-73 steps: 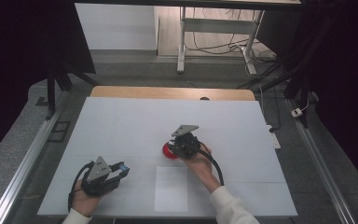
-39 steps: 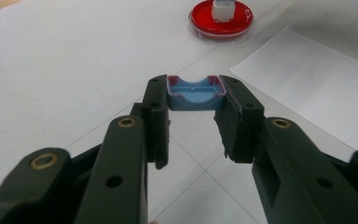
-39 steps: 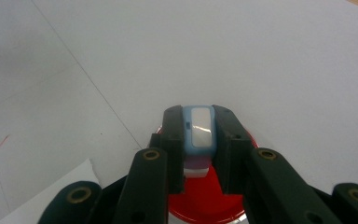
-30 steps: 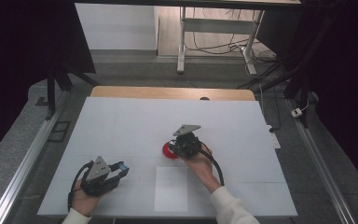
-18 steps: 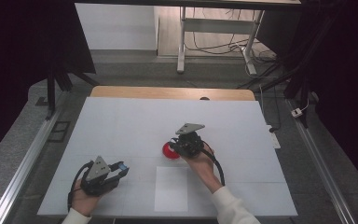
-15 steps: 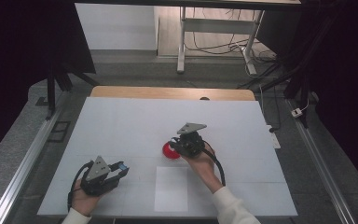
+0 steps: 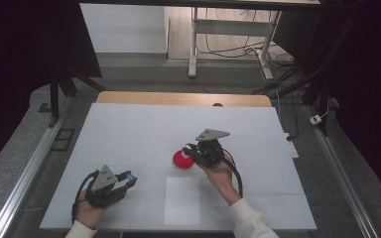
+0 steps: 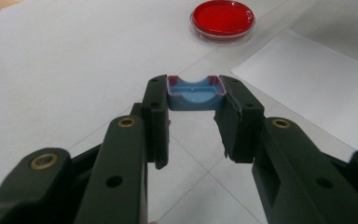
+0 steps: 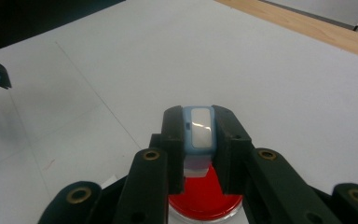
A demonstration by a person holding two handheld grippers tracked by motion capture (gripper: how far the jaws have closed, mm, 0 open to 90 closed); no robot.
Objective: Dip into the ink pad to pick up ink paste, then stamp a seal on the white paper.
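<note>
The right gripper [image 9: 200,140] has its fingers pressed on a small blue piece with a pale window [image 9: 200,128], held just above the red dish [image 7: 183,159], which lies near the middle of the table [image 7: 129,129]. The left gripper [image 8: 195,100] pinches a blue cap-like tray [image 8: 195,93] between its fingers, close to the near left corner of the table. A white sheet [image 7: 182,201] lies at the near edge, between both hands.

The risk I see is at the dish: if the right hand goes down tilted, the blue piece may push the dish sideways or touch the red content at the wrong place. The grip on the tray takes only its ends, so it may slip out if the hand turns quickly.
</note>
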